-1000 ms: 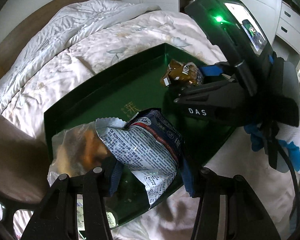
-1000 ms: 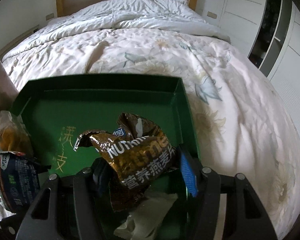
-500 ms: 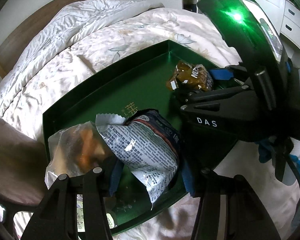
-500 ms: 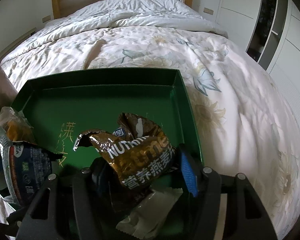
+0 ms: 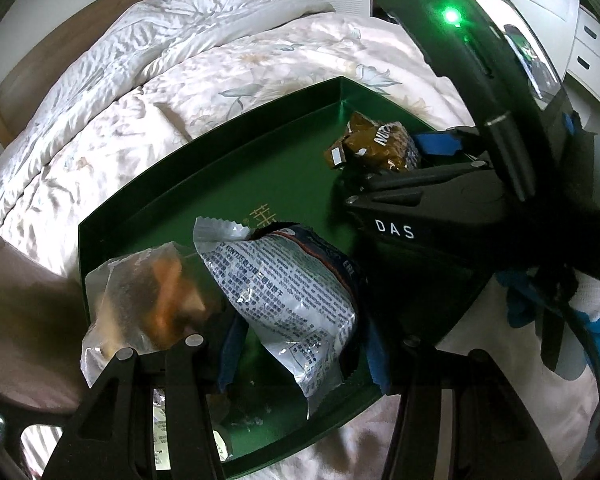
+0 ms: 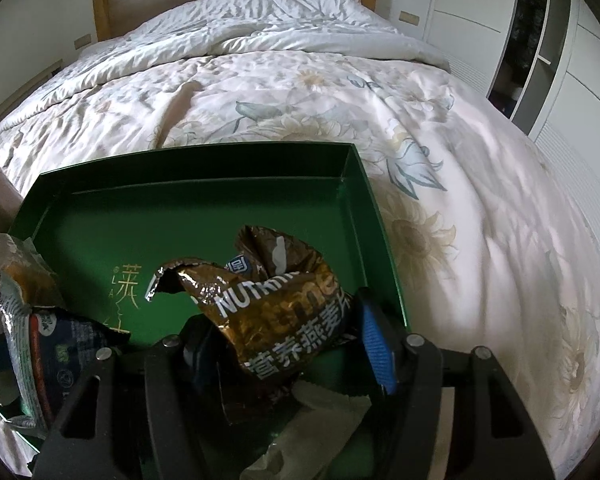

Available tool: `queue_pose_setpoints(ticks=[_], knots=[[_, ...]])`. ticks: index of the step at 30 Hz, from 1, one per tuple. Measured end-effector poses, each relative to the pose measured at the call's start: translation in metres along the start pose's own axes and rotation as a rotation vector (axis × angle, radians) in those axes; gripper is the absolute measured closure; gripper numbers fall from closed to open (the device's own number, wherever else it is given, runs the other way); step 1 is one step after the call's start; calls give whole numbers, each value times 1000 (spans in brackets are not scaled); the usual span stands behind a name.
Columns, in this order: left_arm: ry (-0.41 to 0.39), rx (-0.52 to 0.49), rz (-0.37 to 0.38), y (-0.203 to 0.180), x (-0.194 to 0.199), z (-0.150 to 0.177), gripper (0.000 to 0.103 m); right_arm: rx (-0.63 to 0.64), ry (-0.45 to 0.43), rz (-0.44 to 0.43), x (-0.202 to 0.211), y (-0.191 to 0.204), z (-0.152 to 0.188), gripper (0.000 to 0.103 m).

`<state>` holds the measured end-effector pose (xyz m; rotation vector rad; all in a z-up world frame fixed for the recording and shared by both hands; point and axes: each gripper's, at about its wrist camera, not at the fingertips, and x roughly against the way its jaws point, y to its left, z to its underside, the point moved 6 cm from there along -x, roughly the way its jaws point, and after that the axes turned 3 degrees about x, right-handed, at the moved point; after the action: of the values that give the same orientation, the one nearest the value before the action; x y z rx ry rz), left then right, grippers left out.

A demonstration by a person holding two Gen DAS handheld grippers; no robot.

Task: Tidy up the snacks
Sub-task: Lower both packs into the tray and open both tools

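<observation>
Little has shifted since a second ago. Left gripper (image 5: 300,344) still clamps the silver-and-blue snack bag (image 5: 284,300) over the green tray (image 5: 204,184) on the bed (image 6: 300,92); a clear packet (image 5: 144,300) lies beside it. Right gripper (image 6: 284,340) pinches the brown oat bag (image 6: 276,312). Only its view shows a pale wrapper (image 6: 316,424) beneath.

A tray (image 6: 204,164) is lying on the bed (image 6: 480,208). Over its left side the printed packet (image 5: 284,300) is sitting beside a clear bag (image 5: 140,304); the foil packet (image 6: 276,312) is sitting over the right.
</observation>
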<state>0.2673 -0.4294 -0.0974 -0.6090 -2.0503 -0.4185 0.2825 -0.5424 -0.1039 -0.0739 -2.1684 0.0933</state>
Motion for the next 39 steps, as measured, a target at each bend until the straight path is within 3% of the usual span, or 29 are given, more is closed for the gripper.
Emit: queue_pose_setpoints(ticks=[14, 19, 23, 31, 39], knots=[[22, -23, -36, -3, 1, 2, 53, 2, 28, 8, 2, 3, 2, 15], [25, -20, -42, -1, 2, 1, 53, -1, 7, 3, 12, 4, 1, 0], [23, -19, -50, 0, 6, 1, 53, -8, -6, 2, 18, 1, -1, 0], [-29, -3, -49, 5, 22, -6, 37, -33, -47, 1, 37, -5, -4, 0], [-83, 33, -44, 12, 47, -18, 36, -107, -108, 3, 73, -24, 0, 0]])
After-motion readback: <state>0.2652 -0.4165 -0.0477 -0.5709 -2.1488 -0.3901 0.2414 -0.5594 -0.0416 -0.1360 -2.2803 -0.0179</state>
